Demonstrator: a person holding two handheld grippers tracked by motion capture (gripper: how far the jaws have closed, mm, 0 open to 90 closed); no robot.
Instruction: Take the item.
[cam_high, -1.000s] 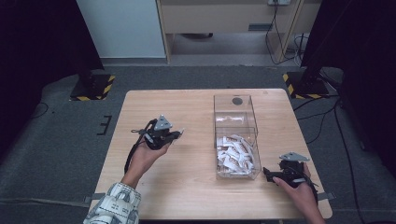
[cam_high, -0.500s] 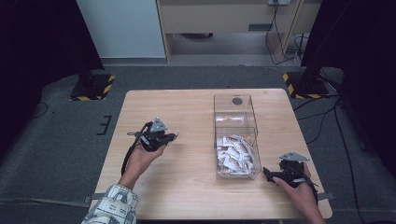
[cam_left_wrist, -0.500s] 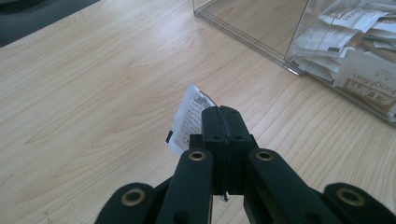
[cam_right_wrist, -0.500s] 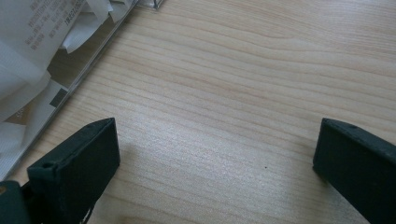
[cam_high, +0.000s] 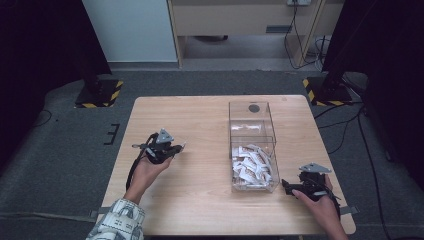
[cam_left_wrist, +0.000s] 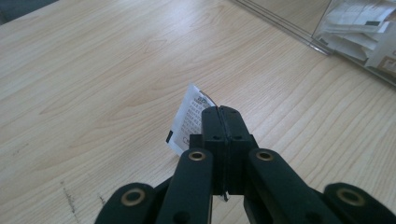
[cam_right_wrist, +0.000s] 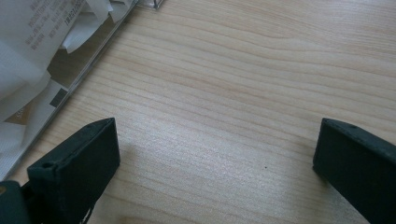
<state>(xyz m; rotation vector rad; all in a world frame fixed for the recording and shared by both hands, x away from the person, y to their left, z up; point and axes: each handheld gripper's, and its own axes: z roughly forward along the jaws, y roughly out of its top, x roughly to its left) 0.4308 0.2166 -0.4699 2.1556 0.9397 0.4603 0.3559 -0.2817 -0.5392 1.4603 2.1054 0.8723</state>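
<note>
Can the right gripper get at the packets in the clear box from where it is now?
Probably yes: the right gripper is open beside the clear box, whose top looks open above the packets.

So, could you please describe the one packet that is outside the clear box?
On the wooden table, left of the clear box of white packets, is the left hand-held gripper. Its jaws are shut on one white printed packet, alone outside the box.

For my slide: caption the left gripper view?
Left hand-held gripper shut on a white packet above the wooden table.
</note>
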